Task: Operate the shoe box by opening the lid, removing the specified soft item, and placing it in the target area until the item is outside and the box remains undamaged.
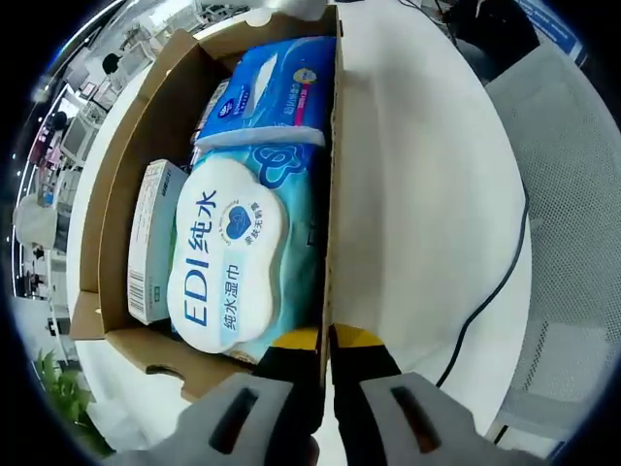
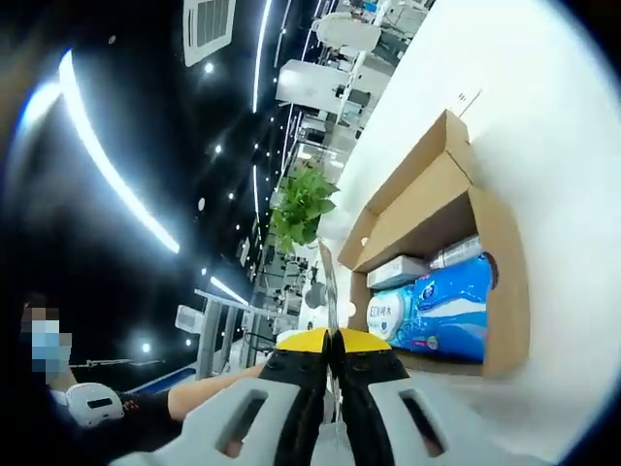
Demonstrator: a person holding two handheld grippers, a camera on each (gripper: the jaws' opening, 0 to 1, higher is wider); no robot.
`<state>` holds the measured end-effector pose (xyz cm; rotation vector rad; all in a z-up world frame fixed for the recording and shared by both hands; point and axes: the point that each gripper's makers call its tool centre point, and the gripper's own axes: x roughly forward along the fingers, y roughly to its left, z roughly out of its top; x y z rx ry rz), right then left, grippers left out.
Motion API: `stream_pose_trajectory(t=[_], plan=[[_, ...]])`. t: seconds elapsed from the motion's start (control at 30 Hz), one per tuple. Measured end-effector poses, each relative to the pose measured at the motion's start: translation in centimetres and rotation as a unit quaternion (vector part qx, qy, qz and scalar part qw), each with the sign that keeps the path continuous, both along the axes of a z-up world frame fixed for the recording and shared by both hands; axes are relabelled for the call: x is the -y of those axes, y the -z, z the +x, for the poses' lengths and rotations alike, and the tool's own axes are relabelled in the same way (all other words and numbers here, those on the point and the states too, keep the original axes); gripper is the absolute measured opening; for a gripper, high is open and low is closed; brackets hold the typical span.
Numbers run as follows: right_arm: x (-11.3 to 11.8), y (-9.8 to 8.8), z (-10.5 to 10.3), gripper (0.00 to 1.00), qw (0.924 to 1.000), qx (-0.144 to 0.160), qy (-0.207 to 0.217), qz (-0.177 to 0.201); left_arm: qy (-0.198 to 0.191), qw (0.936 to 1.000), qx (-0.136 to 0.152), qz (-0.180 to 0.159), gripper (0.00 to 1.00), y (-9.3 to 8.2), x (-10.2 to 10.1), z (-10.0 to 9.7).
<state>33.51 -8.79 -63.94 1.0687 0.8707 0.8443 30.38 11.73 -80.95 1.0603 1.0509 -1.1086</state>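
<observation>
Looking along the left gripper (image 1: 325, 340), its two yellow-tipped jaws are pressed close together with only a thin dark line between them, and the edge of the brown box wall runs right down into that line, so the jaws seem to pinch the box (image 1: 116, 175) by its side wall. The box is open and lies on a white table (image 1: 427, 194). Inside it, the big soft pack of wet wipes (image 1: 233, 257) with a white lid and blue letters fills the near half and touches the wall beside the jaws. A blue tissue pack (image 1: 277, 92) sits at the far end, touching the wipes. A small white carton (image 1: 150, 243) stands along the other wall, squeezed next to the wipes. A black cable (image 1: 490, 291) curves over the table beside a white mesh chair (image 1: 572, 194). In the right gripper view, the right gripper (image 2: 330, 340) also has its jaws almost shut, and a thin flap of card (image 2: 330, 277) rises from between the tips, so it seems to hold that flap, though the spot is small and hard to see. Past it the box (image 2: 505, 282) shows its open side with the wipes (image 2: 427, 311) in it. A green plant (image 2: 301, 209) stands behind
</observation>
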Motion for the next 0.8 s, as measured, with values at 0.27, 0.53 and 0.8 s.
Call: stream_pose_trajectory(t=[0.27, 0.53, 0.8], plan=[[3.2, 0.0, -1.2, 0.0, 0.9999, 0.001, 0.002, -0.013, 0.0, 1.0, 0.0, 0.0, 0.01, 0.0, 0.0, -0.1], [7.0, -1.6, -0.7, 0.0, 0.9998, -0.012, 0.017, 0.003, 0.0, 1.0, 0.002, -0.001, 0.01, 0.0, 0.0, 0.0], [9.3, -3.6, -1.4, 0.0, 0.9997, -0.006, -0.004, -0.022, 0.0, 1.0, 0.001, 0.0, 0.01, 0.1, 0.0, 0.0]])
